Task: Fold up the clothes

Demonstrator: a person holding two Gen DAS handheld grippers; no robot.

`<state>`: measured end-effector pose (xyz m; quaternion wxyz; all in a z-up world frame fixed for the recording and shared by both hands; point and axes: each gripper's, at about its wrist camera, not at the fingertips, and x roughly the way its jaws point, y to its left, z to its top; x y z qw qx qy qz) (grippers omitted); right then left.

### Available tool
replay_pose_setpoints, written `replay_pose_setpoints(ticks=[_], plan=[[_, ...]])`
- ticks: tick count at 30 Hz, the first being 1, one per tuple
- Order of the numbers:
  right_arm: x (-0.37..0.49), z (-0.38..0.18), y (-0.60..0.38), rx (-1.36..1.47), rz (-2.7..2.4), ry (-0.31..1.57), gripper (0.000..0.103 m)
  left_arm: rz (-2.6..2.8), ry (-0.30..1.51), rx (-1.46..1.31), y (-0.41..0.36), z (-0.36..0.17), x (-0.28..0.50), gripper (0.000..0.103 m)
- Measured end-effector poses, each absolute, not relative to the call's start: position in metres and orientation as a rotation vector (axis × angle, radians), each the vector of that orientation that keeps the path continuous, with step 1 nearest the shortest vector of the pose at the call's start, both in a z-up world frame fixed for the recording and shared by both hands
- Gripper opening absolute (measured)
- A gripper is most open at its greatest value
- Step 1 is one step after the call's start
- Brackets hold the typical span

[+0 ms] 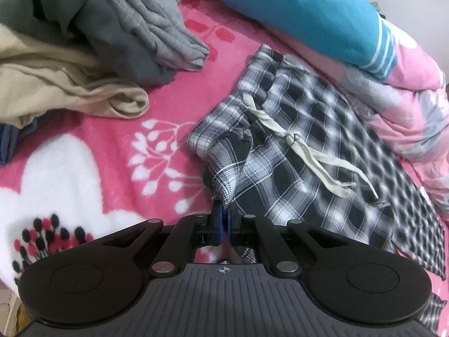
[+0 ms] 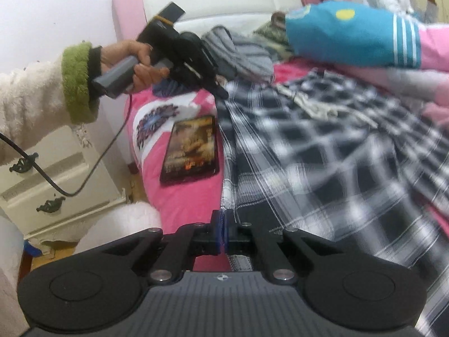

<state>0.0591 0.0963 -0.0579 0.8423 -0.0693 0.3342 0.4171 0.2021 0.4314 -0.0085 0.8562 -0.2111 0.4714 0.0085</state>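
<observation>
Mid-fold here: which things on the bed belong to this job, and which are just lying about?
In the job:
- plaid shorts
- left claw, shut on their edge
- right claw, shut on their edge

Lying about:
- tablet
- blue pillow
- grey clothes pile
- beige garment

A dark tablet [image 2: 190,148] lay on the pink blanket [image 2: 179,196] at centre left; a white nightstand [image 2: 56,179] stood at lower left.
</observation>
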Motion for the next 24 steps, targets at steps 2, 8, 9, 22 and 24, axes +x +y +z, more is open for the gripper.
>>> replay_pose_setpoints(ticks=[2, 8, 9, 22, 24], plan=[[0.059, -0.059, 0.098, -0.174, 0.86, 0.706, 0.002, 0.007, 0.985, -0.458, 0.434, -0.009, 0.201, 0.003], [0.031, -0.062, 0.116, -0.36, 0.902, 0.628, 0.003, 0.003, 0.956, -0.479, 0.441, -0.008, 0.197, 0.003], [0.028, -0.064, 0.119, -0.388, 0.902, 0.627, 0.003, 0.003, 0.957, -0.467, 0.44, -0.008, 0.196, 0.003], [0.063, -0.061, 0.085, -0.256, 0.697, 0.67, 0.027, 0.058, 0.974, -0.417, 0.439, -0.011, 0.196, 0.004], [0.064, -0.065, 0.073, -0.198, 0.707, 0.73, 0.028, 0.068, 0.942, -0.435, 0.44, -0.008, 0.194, 0.009]])
